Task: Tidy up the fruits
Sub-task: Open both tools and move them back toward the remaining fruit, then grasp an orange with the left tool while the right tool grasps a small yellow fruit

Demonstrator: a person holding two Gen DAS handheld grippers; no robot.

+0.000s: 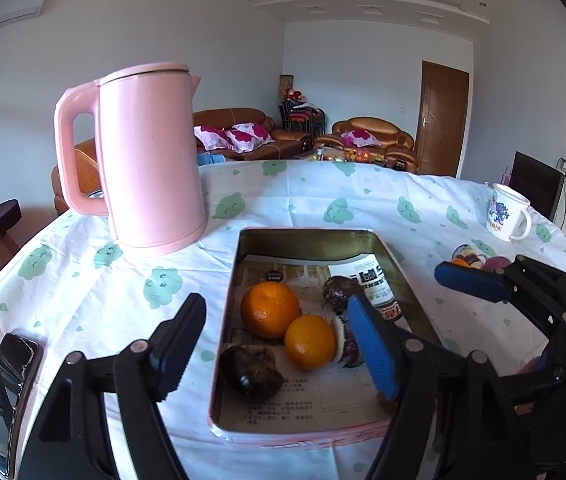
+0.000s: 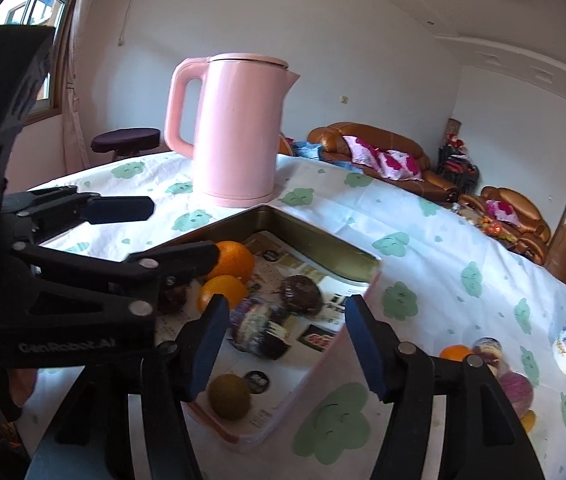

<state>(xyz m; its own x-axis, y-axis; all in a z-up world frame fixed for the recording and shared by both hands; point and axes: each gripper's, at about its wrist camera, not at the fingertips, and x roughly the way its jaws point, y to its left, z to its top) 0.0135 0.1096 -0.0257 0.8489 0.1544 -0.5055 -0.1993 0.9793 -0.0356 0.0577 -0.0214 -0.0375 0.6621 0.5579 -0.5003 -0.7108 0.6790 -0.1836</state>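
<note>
A living room with brown sofas lies behind a table (image 1: 83,288) covered by a white cloth with green cloud prints. In the centre of the left wrist view stands a pink metal tin (image 1: 227,360). It holds two oranges (image 1: 270,309), dark round fruits (image 1: 251,368) and a cut purple one (image 2: 259,330). A pink kettle (image 1: 151,152) stands in the upper left. More fruit (image 2: 483,354) lies beside a mug (image 1: 507,213) at the right. The left gripper (image 1: 279,348) is half open over the tin and holds nothing. The right gripper (image 2: 287,348) is also half open and empty.
</note>
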